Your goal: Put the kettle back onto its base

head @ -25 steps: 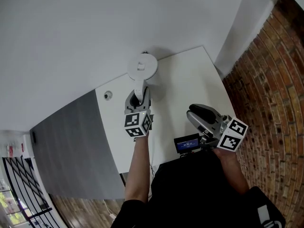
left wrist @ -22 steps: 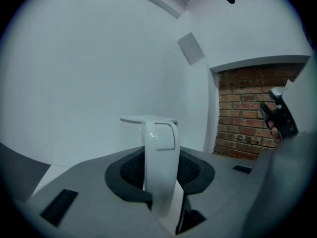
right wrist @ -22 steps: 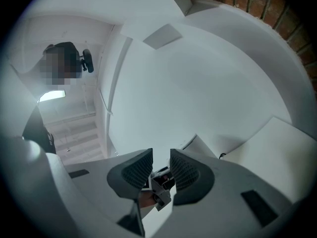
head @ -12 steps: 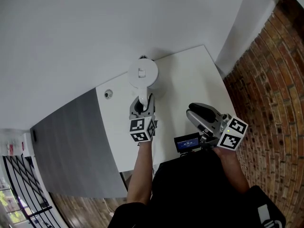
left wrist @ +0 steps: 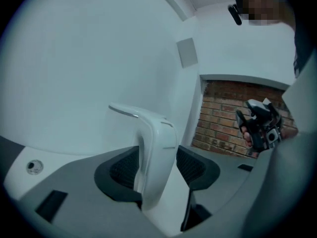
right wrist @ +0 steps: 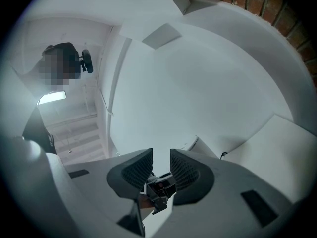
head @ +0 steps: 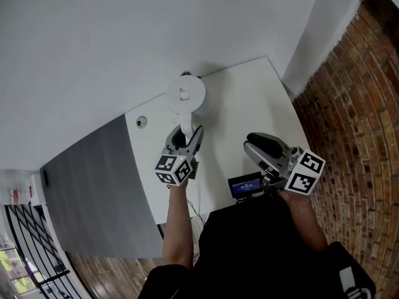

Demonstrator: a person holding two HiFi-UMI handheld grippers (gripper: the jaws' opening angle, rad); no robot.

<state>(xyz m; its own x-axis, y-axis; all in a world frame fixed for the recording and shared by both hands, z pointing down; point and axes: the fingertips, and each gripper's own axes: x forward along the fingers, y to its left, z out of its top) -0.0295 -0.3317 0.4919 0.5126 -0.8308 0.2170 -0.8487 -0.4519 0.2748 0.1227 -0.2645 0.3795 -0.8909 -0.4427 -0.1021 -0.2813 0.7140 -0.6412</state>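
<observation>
1. Left gripper view put the key fact closest to you: your left gripper (left wrist: 157,168) had just been opening its jaws. The kettle's handle (left wrist: 154,140) stood between the pads, with a clear gap on the right side, so nothing was pinched.
2. That handle ran upright, crossing your jaw line at right angles, and the kettle body lay straight ahead of the fingertips. Any pull-out, I judged, would have to go straight back along the gripper's own line. A sideways drift could have caught a pad on the handle and dragged the kettle.
3. Your right gripper (right wrist: 160,158) hung off to the side, well apart from the kettle. Its jaws were close together with only a thin gap, and they held nothing. Your left hand was plainly the nearer one — the only one placed to act.
4. Just beyond the left fingertips, the head view showed the kettle (head: 186,94) upright on the white table (head: 249,104). It stood toward the far left of the top, near the wall, with its handle pointing back at you.
5. Farthest out, a dark sliver (head: 186,74) peeked from behind the kettle's far edge. I couldn't tell whether that was the base, nor whether the kettle sat squarely on it.
</observation>
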